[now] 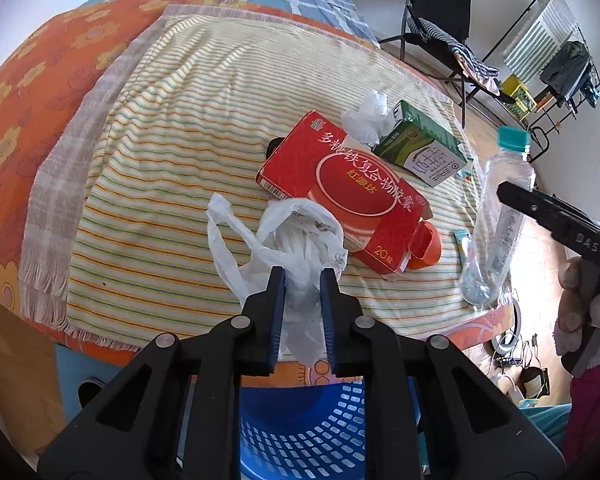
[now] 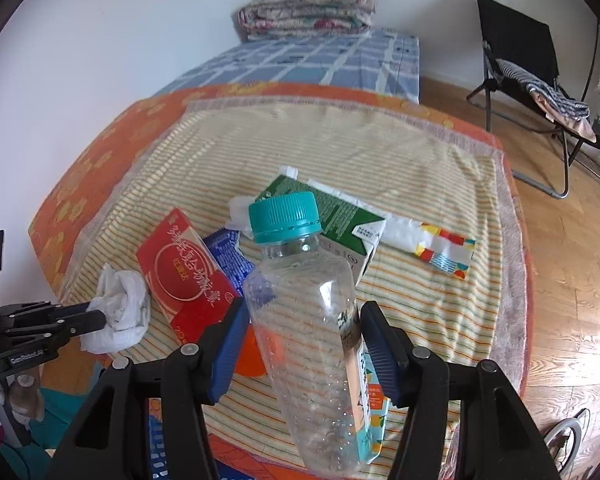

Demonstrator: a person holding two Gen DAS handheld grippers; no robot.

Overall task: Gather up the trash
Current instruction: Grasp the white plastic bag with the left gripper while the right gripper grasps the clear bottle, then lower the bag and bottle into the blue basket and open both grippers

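My left gripper [image 1: 302, 276] is shut on a crumpled white plastic bag [image 1: 296, 236] at the near edge of the striped cloth [image 1: 204, 120], above a blue perforated basket [image 1: 300, 420]. My right gripper [image 2: 304, 312] is shut on a clear plastic bottle [image 2: 308, 320] with a teal cap, held above the cloth; the bottle also shows in the left wrist view [image 1: 500, 216]. On the cloth lie a red box [image 1: 340, 188], a green and white carton [image 1: 424, 144], crumpled white tissue [image 1: 368, 116] and a colourful wrapper [image 2: 432, 246].
The cloth covers an orange flowered bed [image 1: 40, 80] with a blue checked sheet [image 2: 320, 60] and folded quilt [image 2: 308, 10] behind. A black folding chair [image 2: 528, 68] stands on the wooden floor [image 2: 572, 280] to the right, with a clothes rack [image 1: 556, 52] beyond.
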